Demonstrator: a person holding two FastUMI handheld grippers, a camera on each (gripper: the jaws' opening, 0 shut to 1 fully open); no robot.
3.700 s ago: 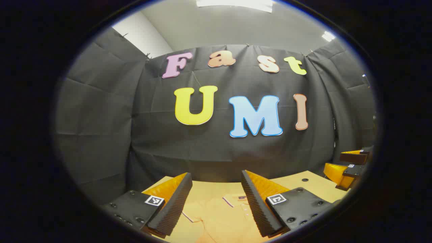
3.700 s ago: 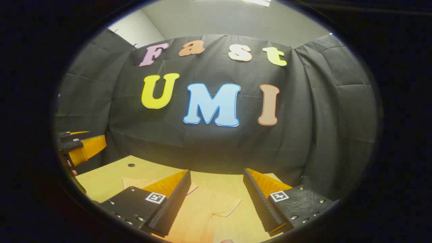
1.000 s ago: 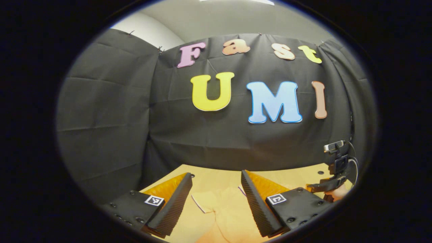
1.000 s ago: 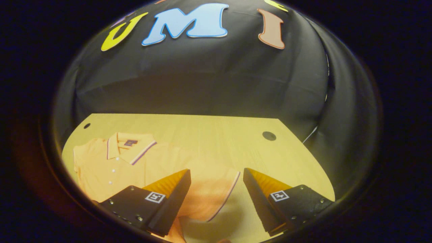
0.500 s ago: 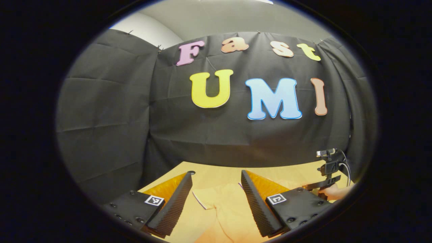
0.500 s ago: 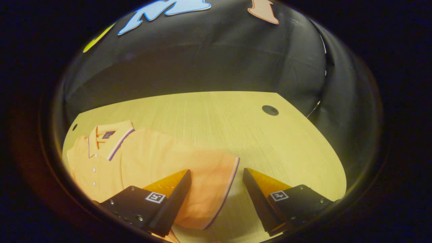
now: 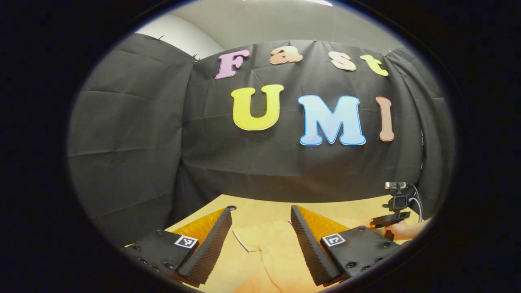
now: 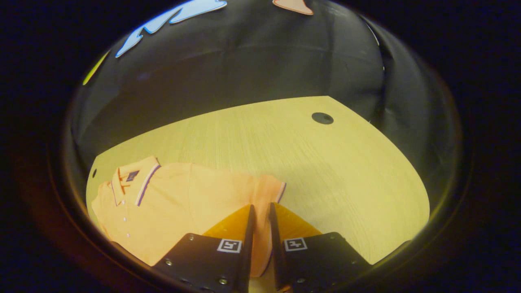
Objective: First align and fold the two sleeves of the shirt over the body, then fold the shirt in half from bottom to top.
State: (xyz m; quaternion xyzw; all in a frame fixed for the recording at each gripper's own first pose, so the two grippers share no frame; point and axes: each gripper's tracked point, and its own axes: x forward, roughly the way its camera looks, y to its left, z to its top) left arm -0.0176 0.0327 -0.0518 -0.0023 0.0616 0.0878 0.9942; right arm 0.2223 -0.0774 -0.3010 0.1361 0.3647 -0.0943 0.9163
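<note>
Right gripper view: my right gripper pinches the shirt sleeve's cuff near the worktop edge. Soft, limp cloth; I'd lift gently. Left gripper hangs spread.

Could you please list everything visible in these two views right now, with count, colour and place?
Polo shirt: one, orange with a striped collar, lying flat on the table, collar toward the booth wall.
Right sleeve: one, orange with a striped cuff, between the fingers of the right claw.
Left sleeve: one, orange with a striped cuff, lying flat on the table ahead of the left claw.
Table: one, light wood, with a dark round hole near its far corner.
Booth wall: black cloth, behind the table.
Hand: one, at the right edge of the left gripper view, holding the other gripper.
Left claw: open, above the left sleeve.
Right claw: shut on the right sleeve.
</note>
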